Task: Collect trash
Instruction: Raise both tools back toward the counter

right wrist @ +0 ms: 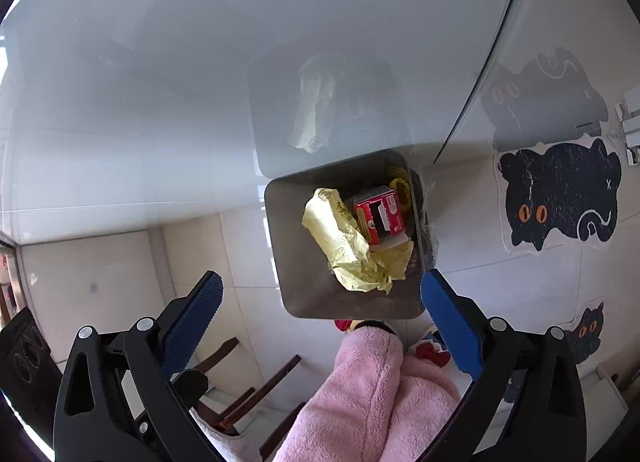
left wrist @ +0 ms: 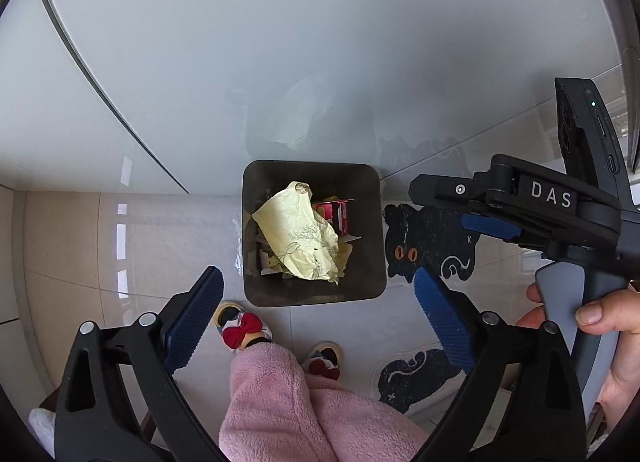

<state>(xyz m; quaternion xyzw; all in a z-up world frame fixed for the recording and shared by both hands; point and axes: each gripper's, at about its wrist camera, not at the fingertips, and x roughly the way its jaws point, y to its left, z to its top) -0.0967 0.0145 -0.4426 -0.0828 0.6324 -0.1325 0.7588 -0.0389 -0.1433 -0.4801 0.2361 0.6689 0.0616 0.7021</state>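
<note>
A dark square trash bin [left wrist: 260,290] stands on the tiled floor against a glossy white cabinet; it also shows in the right wrist view [right wrist: 288,262]. Inside lie a crumpled pale-yellow wrapper [left wrist: 298,236] [right wrist: 344,246] and a red carton [left wrist: 338,216] [right wrist: 380,216]. My left gripper [left wrist: 318,286] is open and empty, held above the bin's near edge. My right gripper [right wrist: 320,290] is open and empty above the bin too; it shows at the right of the left wrist view [left wrist: 490,222].
A black cat-shaped mat [left wrist: 430,242] [right wrist: 560,194] lies right of the bin. The person's pink fleece legs [left wrist: 288,406] and bow slippers [left wrist: 244,326] stand just before the bin. Dark wooden chair legs [right wrist: 256,394] are at lower left.
</note>
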